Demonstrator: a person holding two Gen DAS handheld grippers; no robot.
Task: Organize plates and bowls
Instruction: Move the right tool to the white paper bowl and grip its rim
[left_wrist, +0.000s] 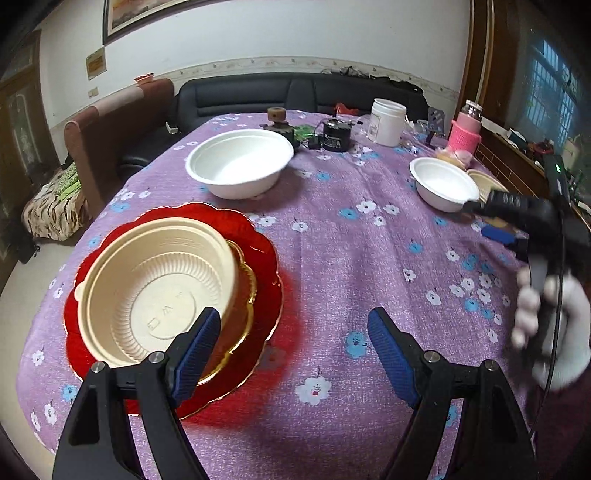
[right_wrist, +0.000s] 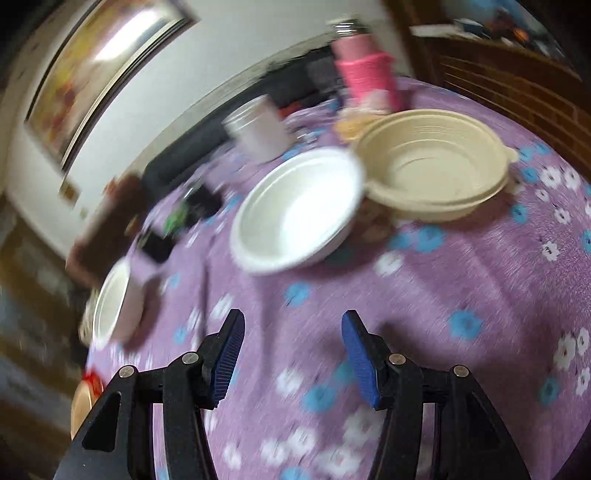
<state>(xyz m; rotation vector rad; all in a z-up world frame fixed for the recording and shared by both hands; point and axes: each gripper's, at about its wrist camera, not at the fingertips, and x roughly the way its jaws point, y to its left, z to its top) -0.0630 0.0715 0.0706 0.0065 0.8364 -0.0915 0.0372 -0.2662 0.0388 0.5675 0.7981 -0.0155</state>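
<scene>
Both hand-held grippers, left (left_wrist: 293, 354) and right (right_wrist: 293, 356), stood open, empty. White bowl (right_wrist: 299, 214) at 12 o'clock of right looked light, flimsy; best pinched at rim.

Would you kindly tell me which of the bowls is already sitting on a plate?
The cream ribbed bowl at the left, resting tilted on the gold plate over the red plate. Both white bowls sit directly on the tablecloth.

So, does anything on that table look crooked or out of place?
Yes: the beige bowl on the red plate sits tilted, leaning on a smaller gold plate rather than lying flat. Nothing looks spilled or broken.
</scene>
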